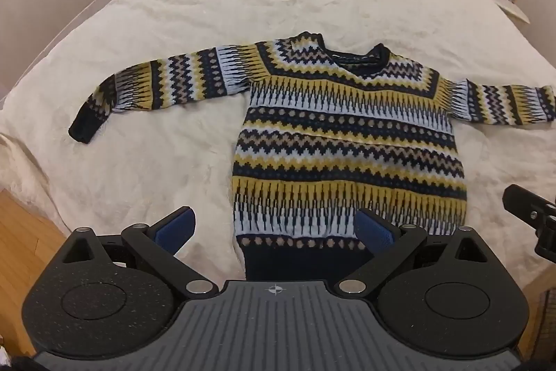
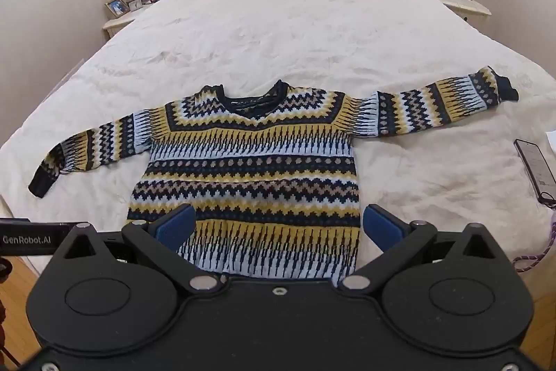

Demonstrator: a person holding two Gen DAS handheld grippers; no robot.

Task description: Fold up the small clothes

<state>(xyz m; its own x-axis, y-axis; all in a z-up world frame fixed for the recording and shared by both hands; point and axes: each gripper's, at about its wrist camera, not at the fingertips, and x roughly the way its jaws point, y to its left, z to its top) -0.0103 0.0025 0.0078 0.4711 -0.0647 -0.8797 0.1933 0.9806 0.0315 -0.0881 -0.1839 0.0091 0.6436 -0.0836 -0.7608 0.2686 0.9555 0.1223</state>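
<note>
So the patterned sweater [image 2: 250,169] is lying flat on the bed [image 2: 295,23], sleeves out at 9 and 3 o'clock, probably spread like that for easy folding, with the left tool [image 1: 274,228] and right tool [image 2: 278,226] both released above its hem at 6 o'clock.

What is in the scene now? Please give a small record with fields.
garment: patterned sweater, spread flat, both sleeves out
surface: white bedspread
left claw: open, above the hem
right claw: open, above the lower body
nearby: phone on the bed, right of the sweater
fold: not yet begun
</note>
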